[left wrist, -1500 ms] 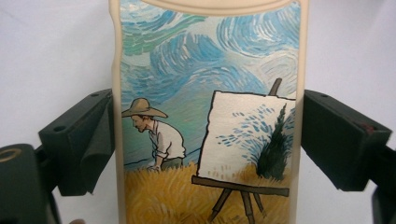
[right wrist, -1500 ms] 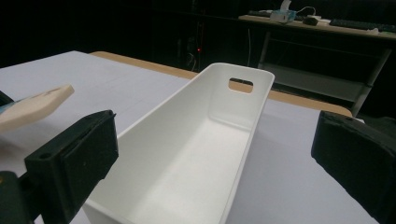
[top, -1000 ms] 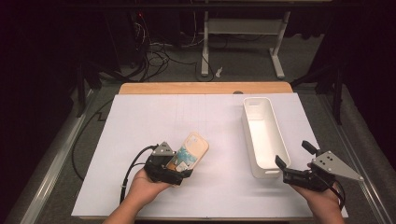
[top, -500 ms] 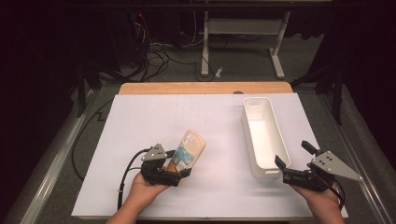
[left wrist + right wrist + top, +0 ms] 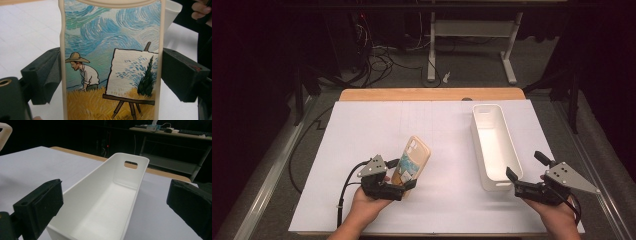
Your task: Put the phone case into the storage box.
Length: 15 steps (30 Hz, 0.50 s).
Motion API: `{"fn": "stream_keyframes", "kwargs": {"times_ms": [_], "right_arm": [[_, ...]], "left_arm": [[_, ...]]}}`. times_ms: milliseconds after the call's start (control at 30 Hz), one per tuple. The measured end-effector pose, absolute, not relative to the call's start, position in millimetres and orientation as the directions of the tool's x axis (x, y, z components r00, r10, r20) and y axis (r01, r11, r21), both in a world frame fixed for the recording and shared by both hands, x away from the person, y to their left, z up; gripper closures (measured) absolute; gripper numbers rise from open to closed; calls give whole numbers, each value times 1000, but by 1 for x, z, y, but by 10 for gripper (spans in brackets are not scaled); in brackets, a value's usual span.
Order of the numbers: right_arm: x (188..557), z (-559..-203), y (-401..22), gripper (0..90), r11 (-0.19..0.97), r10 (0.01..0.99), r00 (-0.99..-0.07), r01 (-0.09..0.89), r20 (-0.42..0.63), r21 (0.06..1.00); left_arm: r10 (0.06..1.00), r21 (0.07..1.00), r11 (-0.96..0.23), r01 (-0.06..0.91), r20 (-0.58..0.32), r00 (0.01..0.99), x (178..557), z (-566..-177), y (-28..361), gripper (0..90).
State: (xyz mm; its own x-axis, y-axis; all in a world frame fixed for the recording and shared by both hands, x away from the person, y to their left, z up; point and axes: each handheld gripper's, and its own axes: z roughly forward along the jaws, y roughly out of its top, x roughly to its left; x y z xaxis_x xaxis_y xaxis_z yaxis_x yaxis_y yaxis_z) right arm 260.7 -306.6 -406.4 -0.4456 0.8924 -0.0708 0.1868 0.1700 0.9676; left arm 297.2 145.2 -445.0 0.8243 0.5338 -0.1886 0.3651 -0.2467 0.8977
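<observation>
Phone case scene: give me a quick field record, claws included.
held item: phone case with painted field scene, lifted off the table
left claw: shut on the case's two side edges
right claw: open, nothing between its jaws, at the near end of the bin
bin: white, long, empty, on the table's right side

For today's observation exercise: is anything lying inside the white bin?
No. In the right gripper view the white bin shows a bare floor and bare walls, with nothing in it.
</observation>
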Motion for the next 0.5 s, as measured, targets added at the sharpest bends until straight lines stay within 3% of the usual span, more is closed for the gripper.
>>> {"fn": "stream_keyframes", "kwargs": {"times_ms": [500], "right_arm": [[261,-406,-306,10,174,890,-450,186,-74,967]], "left_arm": [[475,939,-175,297,-184,861,292,-440,151,112]]}}
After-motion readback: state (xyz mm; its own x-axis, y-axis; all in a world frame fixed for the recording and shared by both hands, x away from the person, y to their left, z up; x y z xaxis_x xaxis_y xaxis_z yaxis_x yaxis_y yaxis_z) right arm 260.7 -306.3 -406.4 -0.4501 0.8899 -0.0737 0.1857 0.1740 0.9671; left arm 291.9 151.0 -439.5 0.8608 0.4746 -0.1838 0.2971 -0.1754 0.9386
